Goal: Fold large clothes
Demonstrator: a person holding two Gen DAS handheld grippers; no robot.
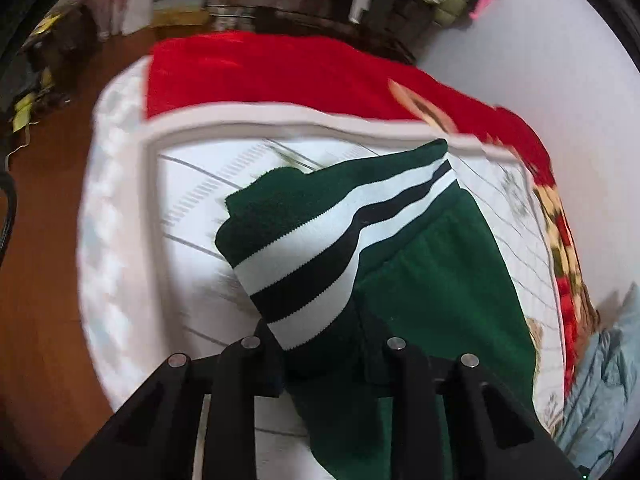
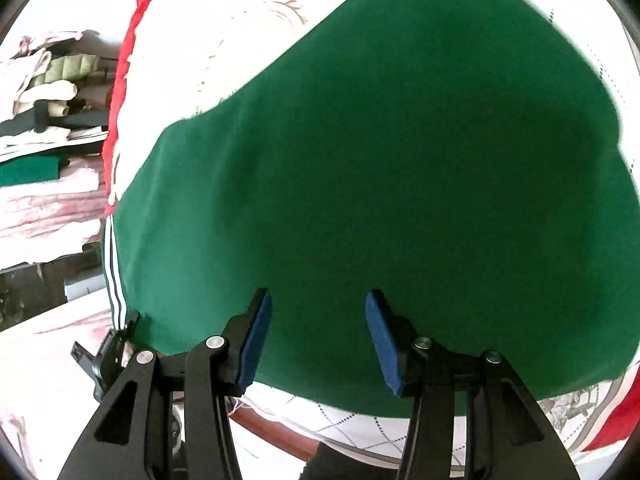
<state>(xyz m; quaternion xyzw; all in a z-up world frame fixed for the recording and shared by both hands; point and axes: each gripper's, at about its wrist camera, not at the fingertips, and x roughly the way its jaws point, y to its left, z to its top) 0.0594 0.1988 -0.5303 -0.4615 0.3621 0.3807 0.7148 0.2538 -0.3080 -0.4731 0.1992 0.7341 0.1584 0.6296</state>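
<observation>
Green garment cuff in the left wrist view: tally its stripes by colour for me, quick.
On the green garment, held by the left gripper, the cuff shows:
White stripes: 2
Black stripes: 1
Total: 3

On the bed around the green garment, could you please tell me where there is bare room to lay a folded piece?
Bare white bedsheet shows left of the striped cuff, bordered by the bed edge and the red blanket beyond. Another strip lies between the green garment and the red blanket's edge. The middle is covered, and the left tool holds the garment.
</observation>
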